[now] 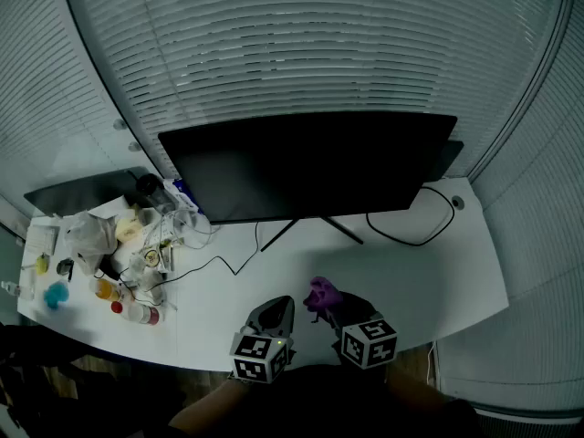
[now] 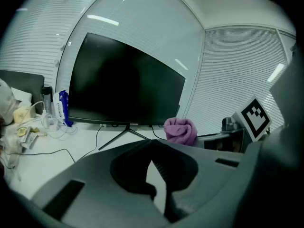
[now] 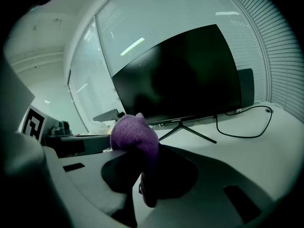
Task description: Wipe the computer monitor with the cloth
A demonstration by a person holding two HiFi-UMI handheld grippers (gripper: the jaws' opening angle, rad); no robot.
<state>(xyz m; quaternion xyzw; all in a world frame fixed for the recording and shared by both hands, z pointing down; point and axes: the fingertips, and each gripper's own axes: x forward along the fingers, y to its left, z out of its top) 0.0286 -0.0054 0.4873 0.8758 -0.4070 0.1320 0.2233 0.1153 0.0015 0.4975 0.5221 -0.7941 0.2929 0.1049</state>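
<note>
The purple cloth (image 3: 135,134) is clamped in the right gripper (image 3: 147,175) over the desk's (image 1: 411,272) front edge, jaw tips buried in its folds. The left gripper (image 2: 153,144) is seen with jaws pressed together, empty. The monitor (image 1: 301,162) is set along the back edge.

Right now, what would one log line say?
right gripper: shut on purple cloth | left gripper: shut, empty | monitor: not yet touched

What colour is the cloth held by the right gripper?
Purple cloth, clearest in the right gripper view.
</note>
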